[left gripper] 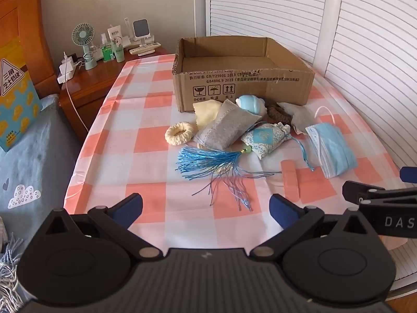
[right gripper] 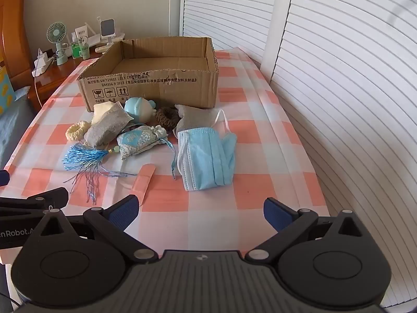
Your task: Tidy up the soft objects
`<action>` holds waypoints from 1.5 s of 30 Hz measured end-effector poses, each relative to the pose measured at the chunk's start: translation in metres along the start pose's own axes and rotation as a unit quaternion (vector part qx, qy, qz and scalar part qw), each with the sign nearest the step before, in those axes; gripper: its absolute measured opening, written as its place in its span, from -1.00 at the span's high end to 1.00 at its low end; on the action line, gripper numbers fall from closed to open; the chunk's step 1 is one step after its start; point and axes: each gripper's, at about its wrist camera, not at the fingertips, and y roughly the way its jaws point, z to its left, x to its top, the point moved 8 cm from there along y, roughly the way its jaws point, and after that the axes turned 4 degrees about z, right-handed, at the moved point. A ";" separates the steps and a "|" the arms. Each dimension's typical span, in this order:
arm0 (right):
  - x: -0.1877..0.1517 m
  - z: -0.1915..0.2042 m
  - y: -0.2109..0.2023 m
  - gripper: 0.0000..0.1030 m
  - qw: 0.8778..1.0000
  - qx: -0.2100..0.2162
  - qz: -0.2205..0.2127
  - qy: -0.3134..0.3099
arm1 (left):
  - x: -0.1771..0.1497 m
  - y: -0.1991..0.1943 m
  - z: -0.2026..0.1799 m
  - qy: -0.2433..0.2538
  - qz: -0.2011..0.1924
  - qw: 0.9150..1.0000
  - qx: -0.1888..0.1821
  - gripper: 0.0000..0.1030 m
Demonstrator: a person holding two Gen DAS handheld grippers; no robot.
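Note:
An open cardboard box point(left gripper: 242, 88) point(right gripper: 156, 86) stands at the far side of the checked table; its inside looks empty. In front of it lies a pile of soft things: a blue face mask point(left gripper: 331, 148) point(right gripper: 208, 156), a patterned sachet point(left gripper: 265, 138) point(right gripper: 140, 140) with a blue tassel point(left gripper: 208, 160) point(right gripper: 83, 156), a grey pouch point(left gripper: 226, 127) point(right gripper: 106, 125), a cream ring point(left gripper: 179, 134) point(right gripper: 77, 129), a light blue toy point(left gripper: 251, 104) point(right gripper: 138, 109), a brown scrunchie point(right gripper: 166, 116). My left gripper point(left gripper: 206, 208) and right gripper point(right gripper: 202, 210) are open and empty, near the front edge.
The table wears a pink and white checked cloth point(left gripper: 146, 156) point(right gripper: 260, 156). A wooden nightstand point(left gripper: 91, 78) with a fan and bottles stands far left. A bed point(left gripper: 31, 151) is at the left. White slatted doors point(right gripper: 338, 78) run close along the right.

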 end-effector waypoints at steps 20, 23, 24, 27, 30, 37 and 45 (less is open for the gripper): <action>0.001 -0.001 -0.003 -1.00 1.000 0.001 -0.007 0.003 | 0.001 -0.004 0.000 0.001 -0.006 1.000 -0.002 -0.99; 0.000 -0.001 -0.003 -1.00 1.000 0.002 -0.007 0.003 | 0.001 -0.004 0.000 0.001 -0.007 1.000 -0.001 -0.99; 0.000 -0.001 -0.003 -1.00 1.000 0.001 -0.008 0.003 | 0.001 -0.004 0.000 0.001 -0.007 1.000 -0.001 -0.99; 0.001 0.000 -0.004 -1.00 1.000 0.001 -0.009 0.003 | 0.001 -0.004 0.000 0.002 -0.006 1.000 -0.001 -0.99; 0.002 -0.001 -0.004 -1.00 1.000 0.002 -0.009 0.003 | 0.002 -0.005 0.000 0.002 -0.006 1.000 0.000 -0.99; 0.002 -0.001 -0.007 -1.00 1.000 0.003 -0.012 0.003 | 0.003 -0.007 0.000 0.001 -0.007 1.000 -0.001 -0.99; 0.002 -0.001 -0.006 -1.00 1.000 0.003 -0.012 0.003 | 0.005 -0.009 0.001 0.001 -0.008 1.000 0.000 -0.99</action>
